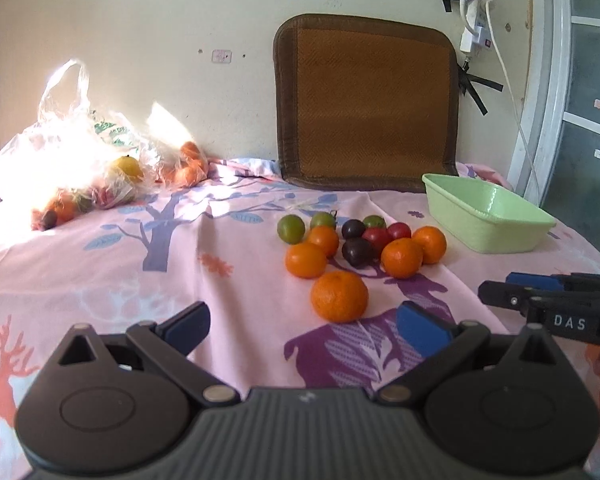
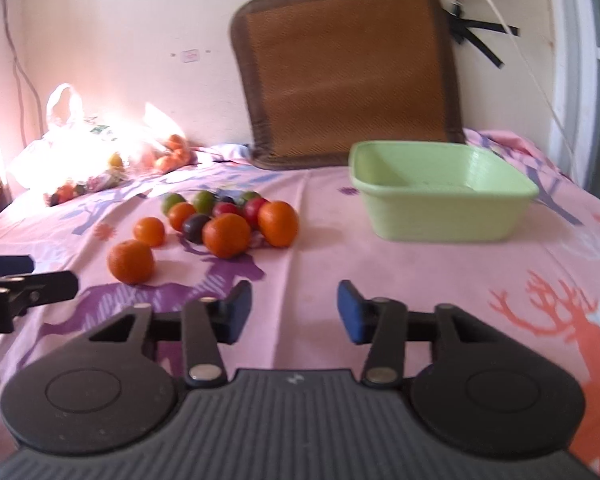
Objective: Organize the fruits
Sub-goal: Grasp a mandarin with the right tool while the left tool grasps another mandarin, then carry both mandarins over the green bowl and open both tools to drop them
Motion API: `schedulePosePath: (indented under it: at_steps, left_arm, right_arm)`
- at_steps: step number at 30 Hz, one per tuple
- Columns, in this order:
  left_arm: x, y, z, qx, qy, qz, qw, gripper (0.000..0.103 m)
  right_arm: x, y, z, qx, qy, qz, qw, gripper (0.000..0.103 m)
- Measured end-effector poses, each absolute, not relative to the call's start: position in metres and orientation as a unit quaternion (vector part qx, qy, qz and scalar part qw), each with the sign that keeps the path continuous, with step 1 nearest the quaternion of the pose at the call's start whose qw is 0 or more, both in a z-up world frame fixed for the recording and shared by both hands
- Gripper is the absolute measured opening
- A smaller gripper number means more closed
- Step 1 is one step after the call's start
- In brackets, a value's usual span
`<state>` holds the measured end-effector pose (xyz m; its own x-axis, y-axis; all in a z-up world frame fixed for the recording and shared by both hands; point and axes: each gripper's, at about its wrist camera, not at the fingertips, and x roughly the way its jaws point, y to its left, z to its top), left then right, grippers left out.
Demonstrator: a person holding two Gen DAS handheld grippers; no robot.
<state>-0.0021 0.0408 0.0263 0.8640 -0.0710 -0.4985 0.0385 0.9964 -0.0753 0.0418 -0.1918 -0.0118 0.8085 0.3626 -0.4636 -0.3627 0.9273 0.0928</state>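
Note:
A cluster of loose fruit (image 1: pixel 360 240) lies on the pink patterned cloth: several oranges, green, red and dark purple small fruits. The nearest orange (image 1: pixel 339 296) sits just ahead of my left gripper (image 1: pixel 304 326), which is open wide and empty. The same orange shows in the right wrist view (image 2: pixel 131 261). An empty light green tub (image 1: pixel 486 212) (image 2: pixel 440 188) stands to the right of the fruit. My right gripper (image 2: pixel 294 312) is open and empty, low over bare cloth in front of the tub; it also shows in the left wrist view (image 1: pixel 500 290).
Plastic bags of more fruit (image 1: pixel 92 168) (image 2: pixel 96 160) lie in sunlight at the back left. A brown woven mat (image 1: pixel 366 108) leans on the wall behind the fruit. Cables and a power strip (image 1: pixel 476 28) hang at the right wall.

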Motion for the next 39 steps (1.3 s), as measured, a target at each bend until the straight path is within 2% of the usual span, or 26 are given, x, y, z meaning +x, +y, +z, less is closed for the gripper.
schedulePosePath:
  at_steps: [2,3,6,14,17,18,21,28,33,39]
  left_arm:
    - [0.004,0.037,0.028,-0.016,0.249,-0.036,0.968,0.102]
    - [0.008,0.035,0.028,-0.008,0.248,-0.039,0.968,0.097]
    - [0.020,0.029,0.024,0.005,0.255,-0.056,0.965,0.088]
    - [0.043,0.026,0.006,0.002,0.284,-0.077,0.956,0.073]
    - [0.047,0.025,0.001,-0.002,0.294,-0.081,0.952,0.060]
    - [0.050,0.025,0.000,-0.003,0.300,-0.084,0.950,0.053]
    - [0.050,0.026,-0.002,-0.009,0.305,-0.092,0.948,0.044]
    - [0.043,0.023,0.002,-0.005,0.294,-0.088,0.952,0.043]
    - [0.036,0.016,0.008,-0.032,0.297,-0.115,0.947,0.043]
    - [0.031,-0.016,0.009,-0.016,0.293,-0.152,0.944,0.043]
  right_arm:
    - [0.048,-0.184,-0.008,0.001,0.247,0.213,0.945,0.041]
    - [0.052,-0.180,-0.007,0.002,0.248,0.223,0.943,0.039]
    - [0.063,-0.167,-0.002,0.008,0.250,0.244,0.937,0.039]
    - [0.097,-0.145,-0.001,0.013,0.267,0.259,0.928,0.040]
    - [0.105,-0.138,-0.004,0.011,0.278,0.262,0.924,0.042]
    - [0.107,-0.136,-0.006,0.006,0.277,0.257,0.926,0.043]
    - [0.111,-0.134,-0.009,-0.006,0.277,0.247,0.929,0.044]
    - [0.109,-0.139,-0.015,0.006,0.284,0.250,0.925,0.041]
    - [0.081,-0.162,-0.001,0.015,0.243,0.251,0.937,0.041]
    - [0.049,-0.206,-0.002,-0.001,0.211,0.208,0.955,0.041]
